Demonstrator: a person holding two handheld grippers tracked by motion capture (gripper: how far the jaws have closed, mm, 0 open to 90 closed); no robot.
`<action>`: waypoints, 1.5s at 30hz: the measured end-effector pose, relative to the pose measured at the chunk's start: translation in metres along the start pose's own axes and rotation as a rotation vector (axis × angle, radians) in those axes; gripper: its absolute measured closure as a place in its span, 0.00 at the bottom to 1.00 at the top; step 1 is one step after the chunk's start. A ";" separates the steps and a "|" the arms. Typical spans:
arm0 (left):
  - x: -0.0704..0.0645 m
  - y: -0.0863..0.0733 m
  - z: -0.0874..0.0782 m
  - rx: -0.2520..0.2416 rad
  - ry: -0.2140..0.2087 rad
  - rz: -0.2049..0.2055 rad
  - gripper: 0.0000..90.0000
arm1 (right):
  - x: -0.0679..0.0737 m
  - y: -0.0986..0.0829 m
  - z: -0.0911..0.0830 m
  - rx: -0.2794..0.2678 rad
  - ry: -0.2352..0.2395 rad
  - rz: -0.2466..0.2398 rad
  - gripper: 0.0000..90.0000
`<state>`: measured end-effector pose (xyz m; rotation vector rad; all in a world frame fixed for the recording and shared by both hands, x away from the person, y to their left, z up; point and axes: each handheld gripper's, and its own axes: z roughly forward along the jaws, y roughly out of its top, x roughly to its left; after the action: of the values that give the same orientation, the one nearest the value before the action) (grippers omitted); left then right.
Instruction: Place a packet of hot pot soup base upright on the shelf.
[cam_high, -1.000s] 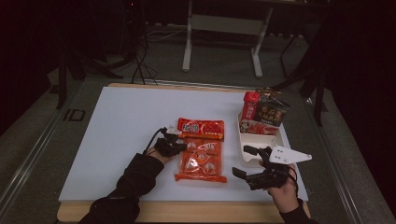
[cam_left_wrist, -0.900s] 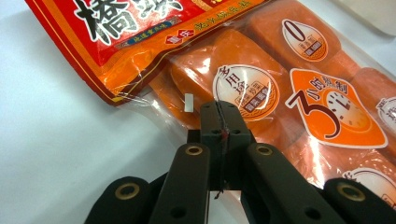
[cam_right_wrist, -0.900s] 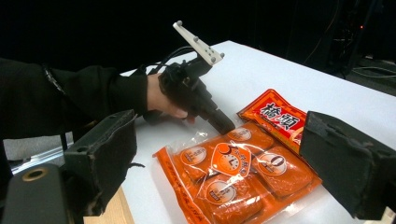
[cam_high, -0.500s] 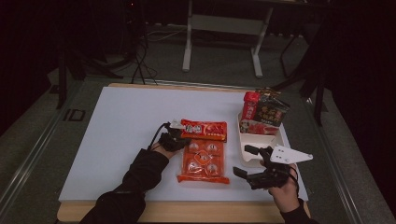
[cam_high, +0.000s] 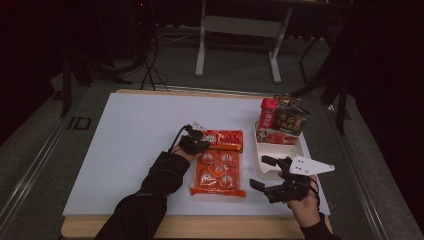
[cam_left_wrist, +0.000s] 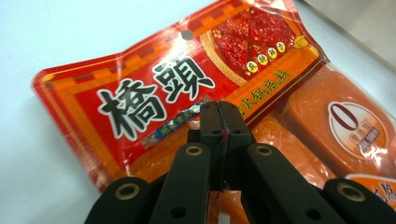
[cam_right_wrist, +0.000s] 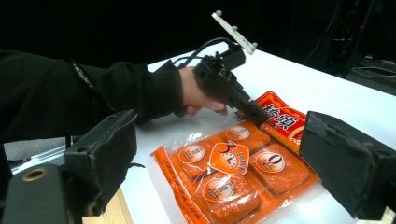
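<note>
**A:** Snack pack (cam_high: 219, 167): it lies flat on the bench (cam_high: 130, 135), near the front edge, just left of the white tray (cam_high: 277, 150). Its red header end points away from me and the orange part with the 4 pieces points toward me. Which step do you make this?

**B:** I'd call it the pick. In the left gripper view my left gripper (cam_left_wrist: 220, 112) has its jaws pressed together over the header, right under the big white characters. I can see no gap between them, though I can't tell whether film is pinched in there or the tips just rest on top.

**A:** And your right one?

**B:** My right gripper (cam_high: 268, 172) hangs beside the tray, jaws wide apart with nothing between them, clear of the pack. From its own camera I see the left jaws angled down onto the header edge.

**A:** Where would the pack go?

**B:** My guess is the tray, where 2 or 3 other packets (cam_high: 282, 120) already stand at the far end. The near part looks free.

**A:** What does the next move call for?

**B:** A firm bite first. The film looks slick, so I'd lift slowly and watch whether the pack follows. If it sags, the right jaws can take the orange end.
</note>
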<state>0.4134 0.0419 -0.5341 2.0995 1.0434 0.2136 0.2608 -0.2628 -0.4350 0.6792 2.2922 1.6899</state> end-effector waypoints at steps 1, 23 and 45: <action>-0.001 0.001 0.003 0.020 -0.017 0.007 1.00 | 0.000 0.000 0.000 0.001 0.001 0.001 0.12; -0.039 -0.017 -0.009 0.047 -0.118 0.082 1.00 | 0.003 0.001 0.003 0.005 0.006 -0.004 0.12; -0.007 -0.021 -0.070 -0.112 -0.099 0.012 0.53 | 0.004 0.001 0.005 0.008 -0.014 -0.051 0.15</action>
<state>0.3644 0.0836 -0.4991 1.9958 0.9390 0.1682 0.2599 -0.2564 -0.4356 0.6270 2.2883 1.6489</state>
